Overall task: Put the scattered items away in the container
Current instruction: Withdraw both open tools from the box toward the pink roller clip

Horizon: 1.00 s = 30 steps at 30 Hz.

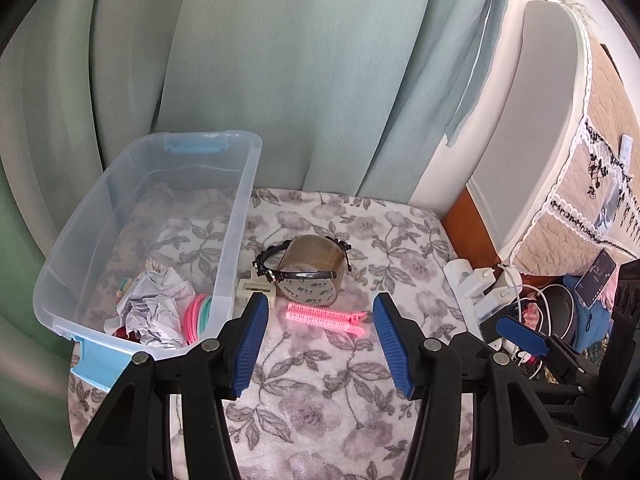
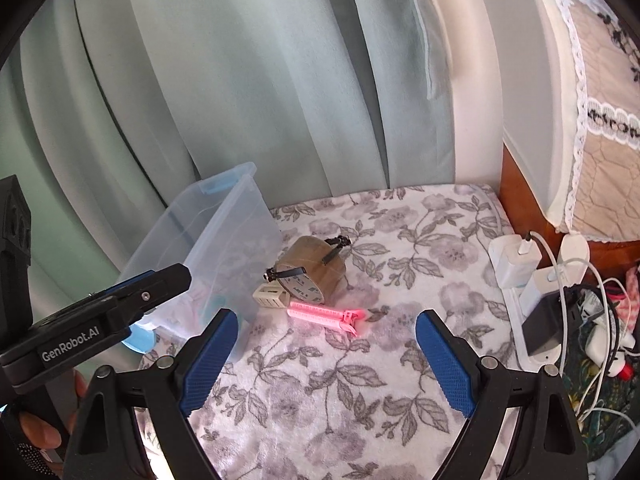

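A clear plastic bin (image 1: 240, 200) (image 2: 248, 224) with blue latches stands at the left of the floral blanket. Crumpled paper (image 1: 154, 310) and pink and teal rings (image 1: 196, 314) lie inside it. Right of the bin sit a brown tape roll (image 1: 314, 270) (image 2: 316, 266) with a black headband (image 1: 266, 260) (image 2: 286, 272) draped on it, a small cream clip (image 1: 256, 290) (image 2: 272, 295), and a pink hair clip (image 1: 328, 315) (image 2: 326, 314). My left gripper (image 1: 320, 312) is open, hovering just short of the pink clip. My right gripper (image 2: 326, 330) is open wide, nearer than the clip.
Green curtains (image 1: 280, 80) hang behind the blanket. At the right edge a white power strip (image 2: 520, 280) with chargers and tangled cables (image 2: 592, 320) sits beside a wooden frame and a quilted cover (image 1: 580, 184). A hand (image 2: 44, 428) holds the left gripper's body.
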{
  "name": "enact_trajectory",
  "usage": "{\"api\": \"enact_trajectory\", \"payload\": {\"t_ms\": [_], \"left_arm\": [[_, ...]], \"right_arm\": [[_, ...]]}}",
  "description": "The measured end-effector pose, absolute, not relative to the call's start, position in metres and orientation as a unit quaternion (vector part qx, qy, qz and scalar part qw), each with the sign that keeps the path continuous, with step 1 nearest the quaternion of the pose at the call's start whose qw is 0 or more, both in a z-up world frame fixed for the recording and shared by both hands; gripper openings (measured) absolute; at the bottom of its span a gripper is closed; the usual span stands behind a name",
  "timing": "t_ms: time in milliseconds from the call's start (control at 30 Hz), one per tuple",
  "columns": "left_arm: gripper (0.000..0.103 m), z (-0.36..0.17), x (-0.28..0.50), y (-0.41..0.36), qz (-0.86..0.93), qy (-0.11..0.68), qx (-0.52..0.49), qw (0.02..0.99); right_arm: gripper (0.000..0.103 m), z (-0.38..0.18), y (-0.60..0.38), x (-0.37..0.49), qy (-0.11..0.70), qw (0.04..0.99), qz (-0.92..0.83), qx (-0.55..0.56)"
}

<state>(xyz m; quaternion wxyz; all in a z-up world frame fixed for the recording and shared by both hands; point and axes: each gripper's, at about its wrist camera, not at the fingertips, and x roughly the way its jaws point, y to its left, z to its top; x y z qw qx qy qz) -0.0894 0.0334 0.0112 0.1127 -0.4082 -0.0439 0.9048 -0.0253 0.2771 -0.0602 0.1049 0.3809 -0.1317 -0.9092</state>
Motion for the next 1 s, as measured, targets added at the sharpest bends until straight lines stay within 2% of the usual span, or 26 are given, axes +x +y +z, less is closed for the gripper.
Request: {"api": "enact_trajectory", "payload": {"t_ms": [567,1000], "left_arm": [[0.056,-0.048,-0.115,0.057,0.875,-0.035,-0.463,0.135],[0.056,-0.104,-0.14,0.064,0.843,-0.093,-0.52,0.102]], "right_arm": [[0.093,-0.131,0.285,-0.062,-0.146,0.094,-0.874,0.453],[0.093,-0.174,0.307,-0.075,-0.158,0.058,-0.856,0.489]]}}
